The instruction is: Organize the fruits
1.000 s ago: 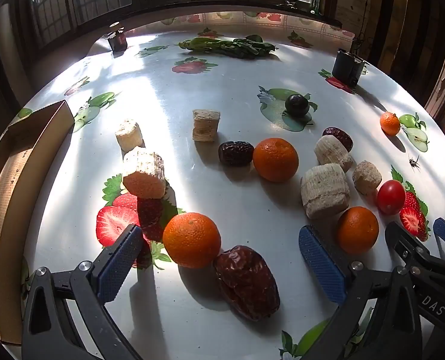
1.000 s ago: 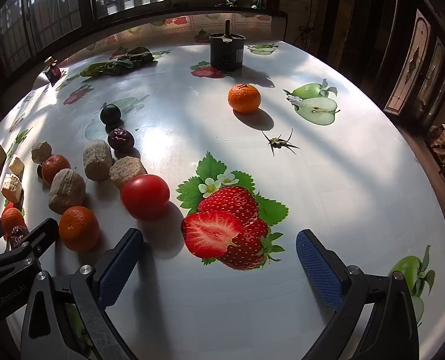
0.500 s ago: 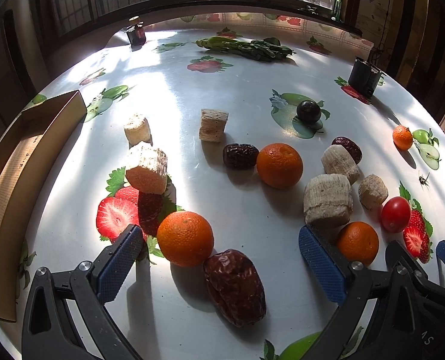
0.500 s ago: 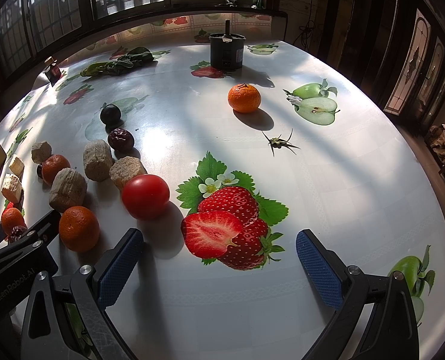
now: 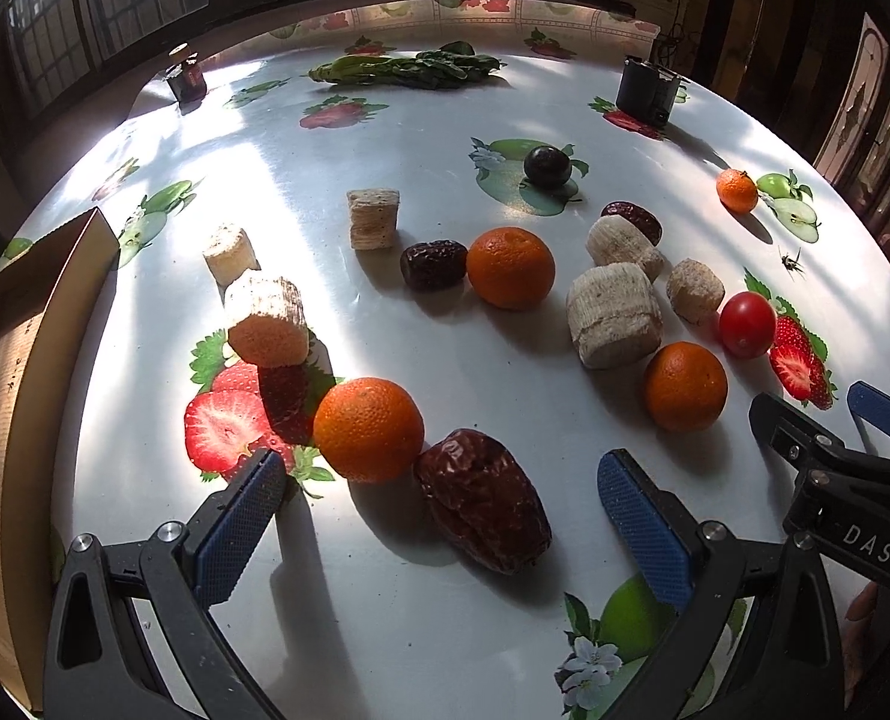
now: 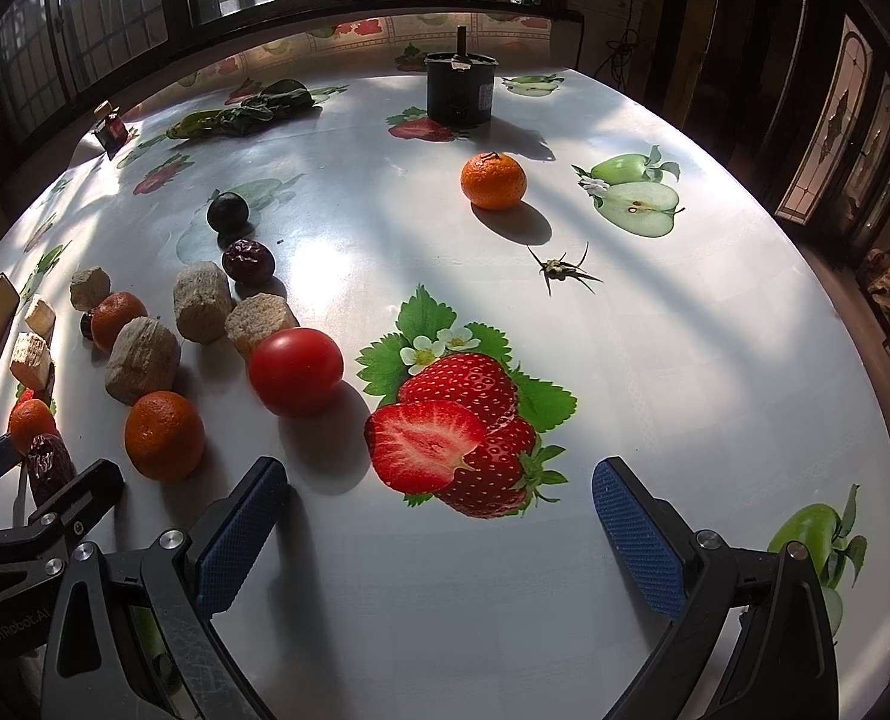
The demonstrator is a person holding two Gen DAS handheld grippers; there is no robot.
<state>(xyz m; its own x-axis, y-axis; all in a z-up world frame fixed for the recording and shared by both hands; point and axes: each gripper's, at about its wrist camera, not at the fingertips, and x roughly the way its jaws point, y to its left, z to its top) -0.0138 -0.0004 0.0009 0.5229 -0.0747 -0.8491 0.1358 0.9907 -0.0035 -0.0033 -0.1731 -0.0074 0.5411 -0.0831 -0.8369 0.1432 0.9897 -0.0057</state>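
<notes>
The left gripper (image 5: 438, 498) is standing wide, holding nothing, low over the near edge of the tabletop (image 5: 420, 138). The right gripper (image 6: 438, 504) is likewise gaping wide and empty, hovering over a printed strawberry near the same edge.

Fruit is lying loose across the middle of the tabletop. Between the left gripper's fingers are sitting an orange (image 5: 368, 429) and a large dried date (image 5: 482, 507), the two touching. A cardboard box (image 5: 18, 372) is standing along the left edge, presumably the receptacle.

Handling assessment, by judgement:
- The orange is looking firm, round and fairly light; its pebbled skin should be giving the ribbed pads good purchase. It is best taken across its widest girth, since a high grip is risking a roll-out.
- The date is appearing wrinkled, soft and possibly sticky; light pressure across its short axis is advisable.
- The tomato (image 6: 296, 370), just left of the right gripper, is appearing smooth, slippery and easily bruised; gentle closure across the middle is recommended.

Cut pale chunks (image 5: 614, 315) are lying among the fruit; their nature is not determinable.
</notes>
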